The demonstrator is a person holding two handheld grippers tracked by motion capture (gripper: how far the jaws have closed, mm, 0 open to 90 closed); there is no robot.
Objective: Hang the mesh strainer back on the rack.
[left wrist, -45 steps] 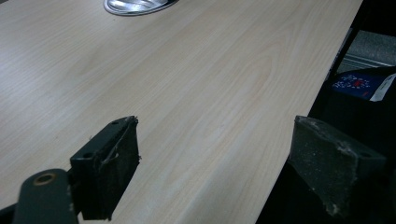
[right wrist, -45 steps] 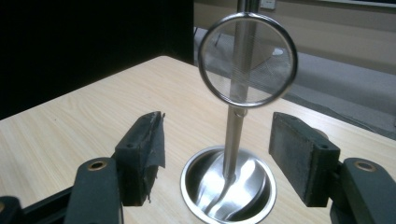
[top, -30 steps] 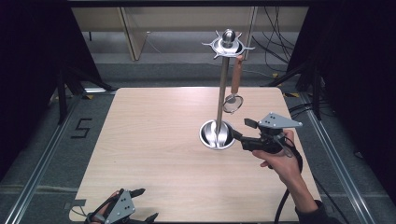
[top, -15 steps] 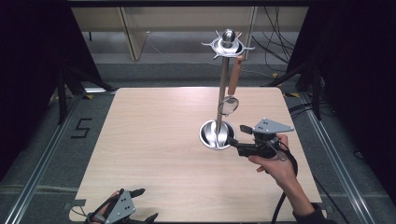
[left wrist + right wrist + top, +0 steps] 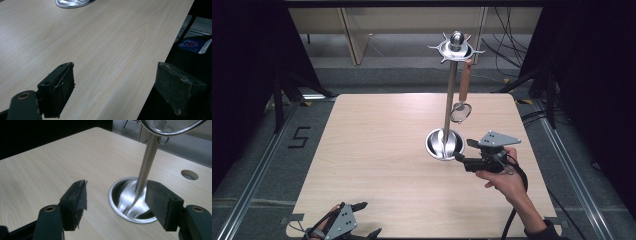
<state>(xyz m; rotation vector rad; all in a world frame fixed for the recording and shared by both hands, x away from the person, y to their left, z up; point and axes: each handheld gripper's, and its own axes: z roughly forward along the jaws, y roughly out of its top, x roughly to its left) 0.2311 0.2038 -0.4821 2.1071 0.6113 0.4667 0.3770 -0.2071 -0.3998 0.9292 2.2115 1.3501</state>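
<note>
A steel stand rises from a round dish base point(image 5: 445, 144) on the table, its pole point(image 5: 450, 95) topped by a ring of hooks point(image 5: 456, 47). A small mesh strainer point(image 5: 460, 111) with a wooden handle point(image 5: 465, 80) hangs from one hook. My right gripper point(image 5: 463, 150) is open just right of the base, holding nothing. In the right gripper view the base point(image 5: 130, 202) and pole point(image 5: 146, 162) lie between and beyond its open jaws point(image 5: 117, 200), with the strainer point(image 5: 172, 126) overhead. My left gripper point(image 5: 369, 219) rests open at the table's near left edge.
The wooden table point(image 5: 377, 150) is bare to the left of the stand. The left gripper view shows its open jaws point(image 5: 115, 85) over the table edge, the stand base point(image 5: 72, 3) far off and a blue item point(image 5: 193, 45) below. A cable hole point(image 5: 189, 174) lies behind the stand.
My right gripper has moved down and slightly left, from beside the hanging strainer to beside the stand's base. The strainer stays on its hook. The left gripper has not moved.
</note>
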